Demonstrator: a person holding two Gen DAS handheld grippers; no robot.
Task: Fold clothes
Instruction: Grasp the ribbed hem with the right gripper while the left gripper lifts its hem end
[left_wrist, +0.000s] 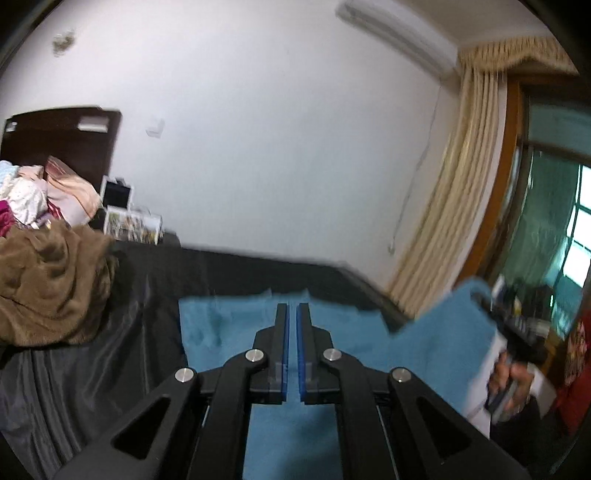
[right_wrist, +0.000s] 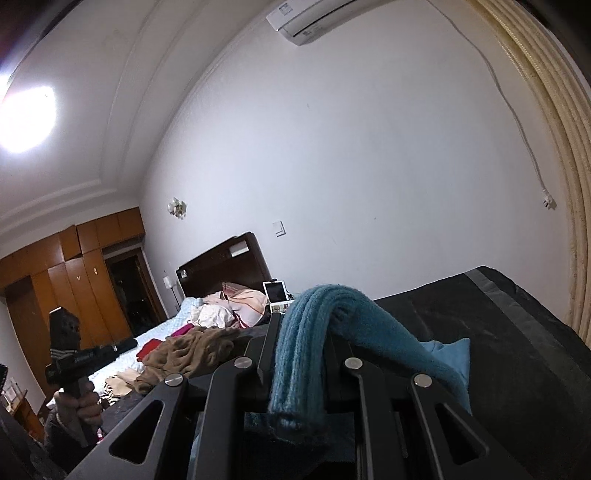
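**Blue garment, fold under way: right edge lifted, remainder flat**

Left wrist view. The left gripper (left_wrist: 291, 314) is nearly closed, a narrow slit between its blue pads, with nothing in it that I can see; it hovers over the blue garment (left_wrist: 229, 328). The garment lies spread on the black-covered table (left_wrist: 110, 350), its left part flat, its right part raised in a sheet toward the right gripper (left_wrist: 491, 302). By my judgement one side is being carried over; no finished fold is visible. A brown garment (left_wrist: 51, 284) sits in a heap at the table's left, unfolded. The right side of this view is motion-blurred, and the near hem is hidden behind my gripper's linkage.

Right wrist view. The right gripper (right_wrist: 295, 332) is clamped on a bunched, ribbed edge of the blue garment (right_wrist: 306, 339), which drapes over the fingers and trails right and down to the table (right_wrist: 517, 332). The fingertips are buried in cloth. The left gripper (right_wrist: 92, 354) shows only from the side at far left, so I cannot read its opening from here. More clothes lie on the bed (right_wrist: 155, 332) behind; their count is unclear.
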